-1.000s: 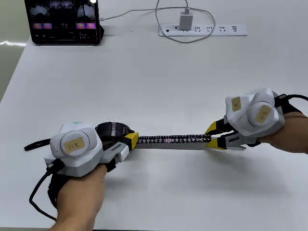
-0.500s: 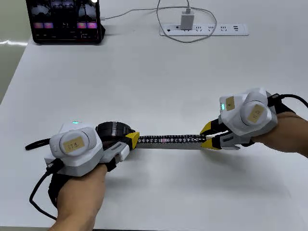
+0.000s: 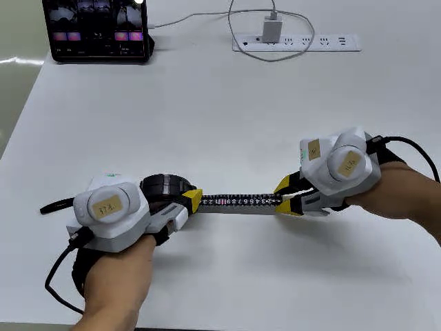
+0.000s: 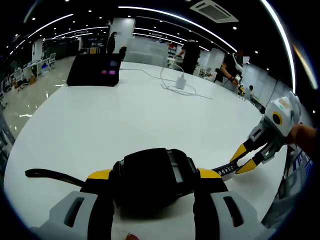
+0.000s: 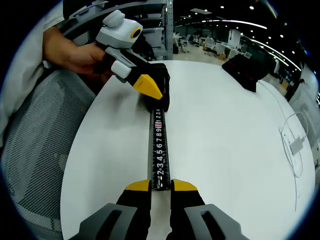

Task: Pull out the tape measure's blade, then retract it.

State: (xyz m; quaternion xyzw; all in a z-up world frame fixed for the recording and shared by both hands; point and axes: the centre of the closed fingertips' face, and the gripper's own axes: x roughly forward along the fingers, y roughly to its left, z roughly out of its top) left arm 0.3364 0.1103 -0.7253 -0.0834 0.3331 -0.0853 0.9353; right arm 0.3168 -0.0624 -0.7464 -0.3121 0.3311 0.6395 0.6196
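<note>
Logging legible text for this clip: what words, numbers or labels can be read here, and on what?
"2 3 4 5 6 7 8 9": on the tape measure's blade.
Handwritten sticker on the left gripper, sticker on the right gripper: too blurred.
Tablet screen: too small.

Far left: tablet blocks me.
Far right: power strip and looped cable.
Middle: bare table, free for me.
Near: tape measure and blade bar my path.

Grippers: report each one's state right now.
Left gripper: closed on the tape measure's case.
Right gripper: closed on the end of the blade.
</note>
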